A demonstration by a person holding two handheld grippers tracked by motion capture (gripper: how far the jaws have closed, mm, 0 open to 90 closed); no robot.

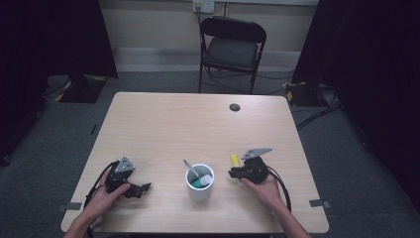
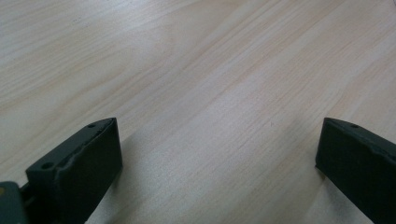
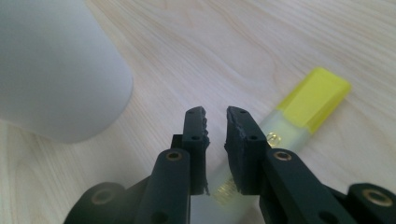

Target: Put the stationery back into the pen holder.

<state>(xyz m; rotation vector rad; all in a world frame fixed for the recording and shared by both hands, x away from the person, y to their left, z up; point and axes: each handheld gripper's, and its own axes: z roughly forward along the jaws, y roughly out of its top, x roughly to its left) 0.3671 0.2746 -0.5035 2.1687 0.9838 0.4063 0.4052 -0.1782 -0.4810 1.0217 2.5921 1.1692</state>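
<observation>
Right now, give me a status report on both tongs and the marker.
Left tongs open, empty, resting on the table. Right tongs nearly shut over the yellow-capped marker, which lies flat. White cup close beside it, two items inside.

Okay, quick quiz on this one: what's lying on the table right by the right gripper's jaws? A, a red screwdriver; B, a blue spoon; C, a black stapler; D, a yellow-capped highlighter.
D: in the right gripper view a yellow-capped highlighter lies on the table under the nearly closed right gripper, beside the white cup.
</observation>
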